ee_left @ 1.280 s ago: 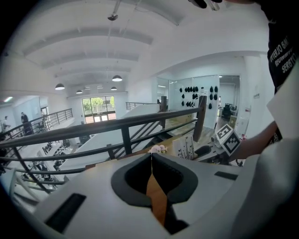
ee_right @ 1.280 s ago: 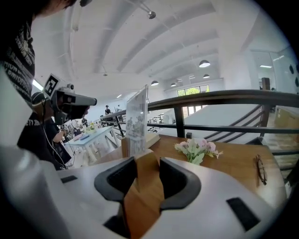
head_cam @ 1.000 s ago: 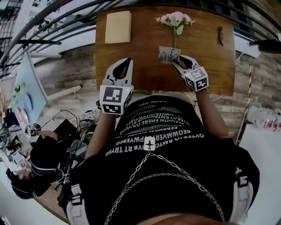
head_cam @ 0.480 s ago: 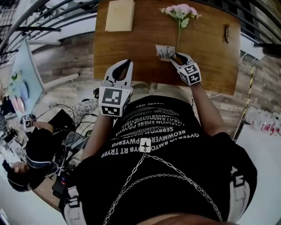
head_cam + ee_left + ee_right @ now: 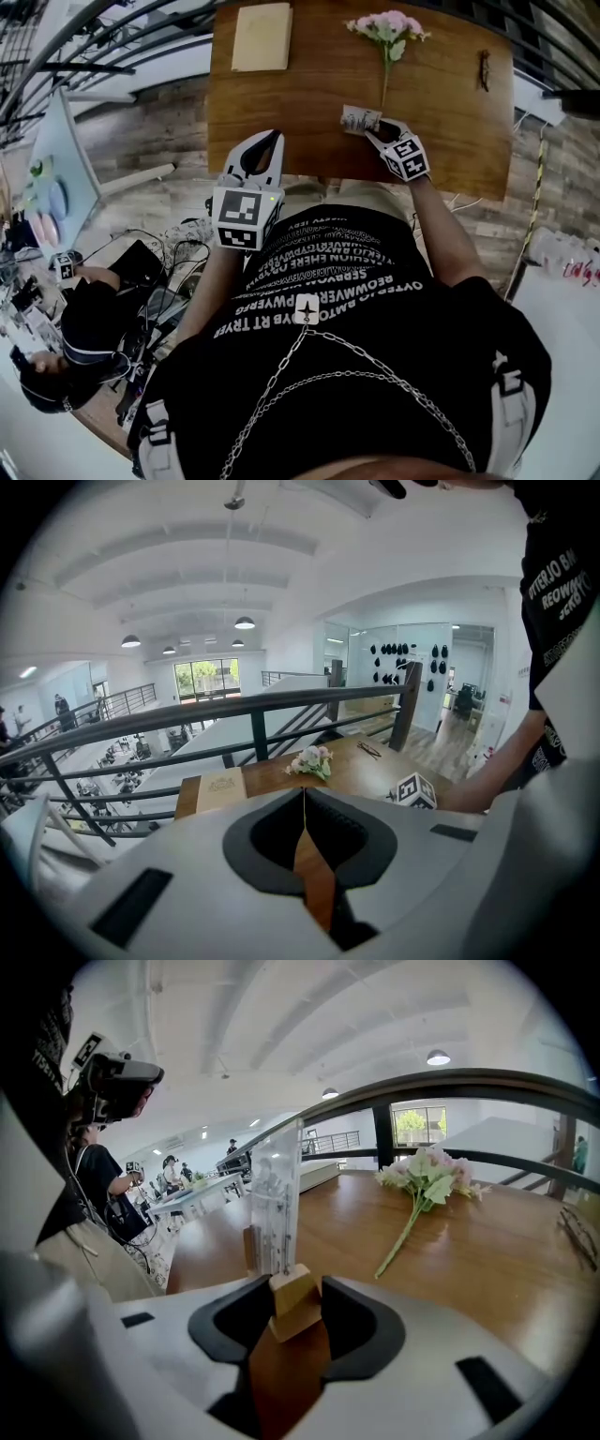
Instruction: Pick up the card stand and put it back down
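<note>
The card stand [image 5: 359, 118] is a clear upright card holder [image 5: 275, 1194] on a small wooden block [image 5: 292, 1299]. It stands near the table's front edge, just left of the flower stem. My right gripper [image 5: 379, 131] reaches it from the near side. In the right gripper view, the right gripper [image 5: 294, 1309] is shut on the wooden block, a pad pressing each side. Whether the block touches the tabletop I cannot tell. My left gripper [image 5: 270, 141] hovers at the table's near edge, left of the stand. In the left gripper view, the left gripper [image 5: 303, 797] is shut and empty.
The brown wooden table [image 5: 309, 94] also holds a pink flower sprig [image 5: 386, 30] at the back, a tan booklet [image 5: 262, 36] at the back left and dark glasses [image 5: 484, 67] at the right. A dark railing [image 5: 234, 710] runs behind it. A person [image 5: 80, 342] sits lower left.
The right gripper has kept its hold on the card stand beside the flower stem, and the card now looks more upright. The left gripper has stayed where it was.
</note>
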A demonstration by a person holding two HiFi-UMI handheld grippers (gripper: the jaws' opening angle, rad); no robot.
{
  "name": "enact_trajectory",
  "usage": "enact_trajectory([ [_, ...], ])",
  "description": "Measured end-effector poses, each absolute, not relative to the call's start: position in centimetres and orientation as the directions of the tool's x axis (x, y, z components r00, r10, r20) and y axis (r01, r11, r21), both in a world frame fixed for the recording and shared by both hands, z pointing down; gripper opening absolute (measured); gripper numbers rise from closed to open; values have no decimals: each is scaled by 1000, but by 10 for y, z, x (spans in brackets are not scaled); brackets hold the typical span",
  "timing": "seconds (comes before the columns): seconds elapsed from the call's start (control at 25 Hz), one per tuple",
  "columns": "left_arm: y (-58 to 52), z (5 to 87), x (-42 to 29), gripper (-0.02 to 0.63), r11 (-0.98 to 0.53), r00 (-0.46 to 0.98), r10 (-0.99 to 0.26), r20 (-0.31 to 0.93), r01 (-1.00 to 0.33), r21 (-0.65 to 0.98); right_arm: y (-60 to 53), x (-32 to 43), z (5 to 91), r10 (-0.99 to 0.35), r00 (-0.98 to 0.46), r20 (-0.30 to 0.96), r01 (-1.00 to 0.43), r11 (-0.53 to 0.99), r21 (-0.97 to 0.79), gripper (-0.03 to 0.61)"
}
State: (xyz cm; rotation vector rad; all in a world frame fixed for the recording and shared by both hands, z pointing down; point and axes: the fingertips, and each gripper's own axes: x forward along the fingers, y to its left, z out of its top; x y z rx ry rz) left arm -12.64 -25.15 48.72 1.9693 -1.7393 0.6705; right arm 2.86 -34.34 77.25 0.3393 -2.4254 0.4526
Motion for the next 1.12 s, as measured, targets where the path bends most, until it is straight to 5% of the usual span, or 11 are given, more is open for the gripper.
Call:
enact_trajectory([
  [0.52,-268,455,-127,29,-191,175,-835,521,-981,23,-348,59,727,-213,-686,696,-467,862,-197,215],
  [0.8,-299,436,-122,29,-271,256,-847,465,-962,37,-363,67,605,-398,-746,534,-535,835,-125,29],
  [1.12,-320,412,-101,29,-405,381,-821,426,-914,39,-349,31,471,-435,-838,330,-479,875,-64,14],
])
